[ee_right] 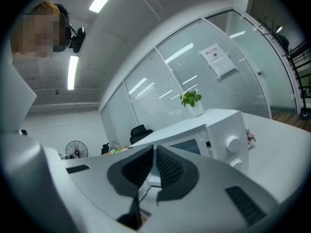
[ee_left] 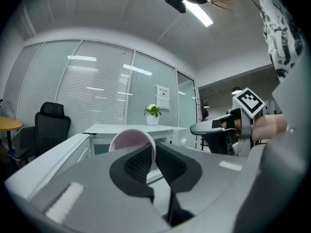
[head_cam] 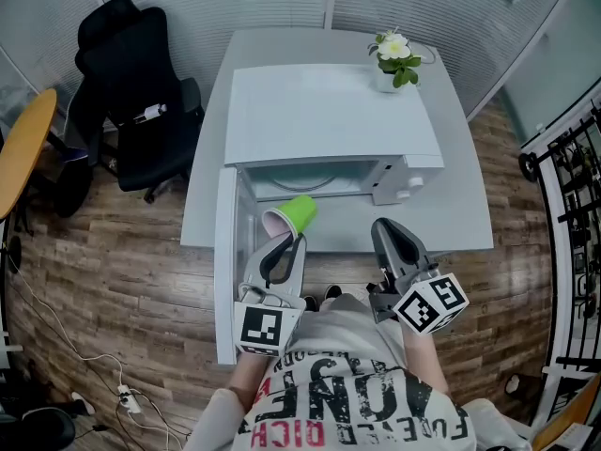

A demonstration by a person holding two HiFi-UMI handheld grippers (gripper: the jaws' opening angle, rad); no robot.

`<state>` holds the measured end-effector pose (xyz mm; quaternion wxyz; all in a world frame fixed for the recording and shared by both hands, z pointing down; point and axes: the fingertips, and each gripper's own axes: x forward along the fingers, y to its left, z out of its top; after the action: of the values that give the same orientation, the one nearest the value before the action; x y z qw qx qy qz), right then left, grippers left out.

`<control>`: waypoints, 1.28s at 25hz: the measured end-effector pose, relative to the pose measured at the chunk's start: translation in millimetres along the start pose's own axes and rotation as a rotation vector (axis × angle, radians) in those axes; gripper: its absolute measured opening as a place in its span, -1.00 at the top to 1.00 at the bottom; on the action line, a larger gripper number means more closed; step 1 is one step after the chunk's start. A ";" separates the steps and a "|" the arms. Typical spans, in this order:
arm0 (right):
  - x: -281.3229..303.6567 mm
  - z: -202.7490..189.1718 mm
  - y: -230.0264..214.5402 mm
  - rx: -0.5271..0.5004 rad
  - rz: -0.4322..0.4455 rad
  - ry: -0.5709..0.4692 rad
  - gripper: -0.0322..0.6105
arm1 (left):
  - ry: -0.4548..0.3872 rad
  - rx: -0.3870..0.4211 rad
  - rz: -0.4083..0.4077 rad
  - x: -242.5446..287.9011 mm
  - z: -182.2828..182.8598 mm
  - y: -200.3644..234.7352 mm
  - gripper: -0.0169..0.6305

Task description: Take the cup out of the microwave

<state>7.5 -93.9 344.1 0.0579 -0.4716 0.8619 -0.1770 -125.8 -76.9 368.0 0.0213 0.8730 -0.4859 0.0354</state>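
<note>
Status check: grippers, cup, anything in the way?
Left hand-held gripper shut on cup rim, cup tipped sideways at mouth of open microwave. Right hand-held gripper shut, empty. Door swung wide, nothing blocking.

The right gripper [ee_right: 154, 148], fingers [ee_right: 169, 168] together with nothing between, points at the white microwave [ee_right: 221, 124].

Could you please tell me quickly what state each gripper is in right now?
Left gripper: closed on the rim of the cup.
Right gripper: closed, holding nothing.
</note>
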 end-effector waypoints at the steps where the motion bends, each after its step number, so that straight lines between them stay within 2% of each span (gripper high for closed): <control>1: -0.3 0.0 -0.5 -0.001 -0.002 0.000 0.82 | 0.000 0.000 -0.001 0.1 0.0 -0.2 0.84; 22: 0.5 0.5 2.1 -0.014 0.003 0.002 0.82 | -0.014 0.009 -0.009 0.3 3.9 -1.3 0.84; 26: -0.6 4.4 3.2 -0.040 -0.001 -0.020 0.82 | -0.004 -0.009 -0.003 0.4 3.8 -0.9 0.84; 32: -0.5 3.6 3.4 -0.042 0.002 -0.017 0.82 | -0.013 0.013 -0.004 0.6 2.9 0.2 0.84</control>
<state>6.0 -92.7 339.5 0.0554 -0.4734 0.8654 -0.1548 -125.4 -77.8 365.2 0.0125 0.8743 -0.4841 0.0331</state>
